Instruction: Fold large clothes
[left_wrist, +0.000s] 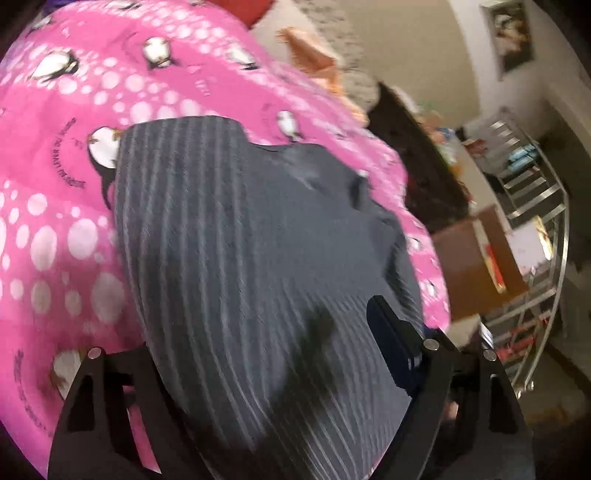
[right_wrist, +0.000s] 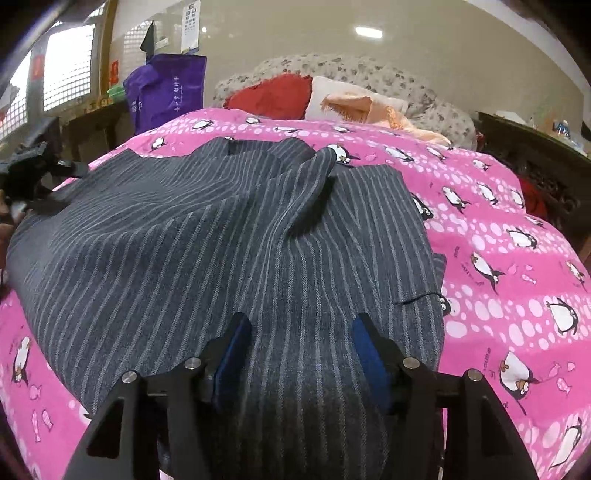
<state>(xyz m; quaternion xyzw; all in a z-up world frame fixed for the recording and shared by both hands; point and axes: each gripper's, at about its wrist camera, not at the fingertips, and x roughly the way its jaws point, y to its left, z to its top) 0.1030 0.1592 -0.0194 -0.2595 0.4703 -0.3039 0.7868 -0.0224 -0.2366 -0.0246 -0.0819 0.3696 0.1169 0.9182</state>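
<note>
striped garment (right_wrist: 221, 236) covering mid-bed, pink bedspread (right_wrist: 509, 258) bare rightward, pillows (right_wrist: 280, 96) blocking far end

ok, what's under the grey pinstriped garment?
The grey pinstriped garment lies on a pink penguin-print bedspread, which shows along its left, far and right sides. The bedspread beneath the cloth is covered, so anything lying there cannot be seen.

1. A pink penguin-print blanket (right_wrist: 498, 229) covers the bed.
2. At its far end lie a red pillow (right_wrist: 271, 96) and a peach cloth (right_wrist: 360, 107).
3. A purple bag (right_wrist: 166, 90) stands at the left.
4. A metal rack (left_wrist: 532, 258) stands beside the bed.
</note>
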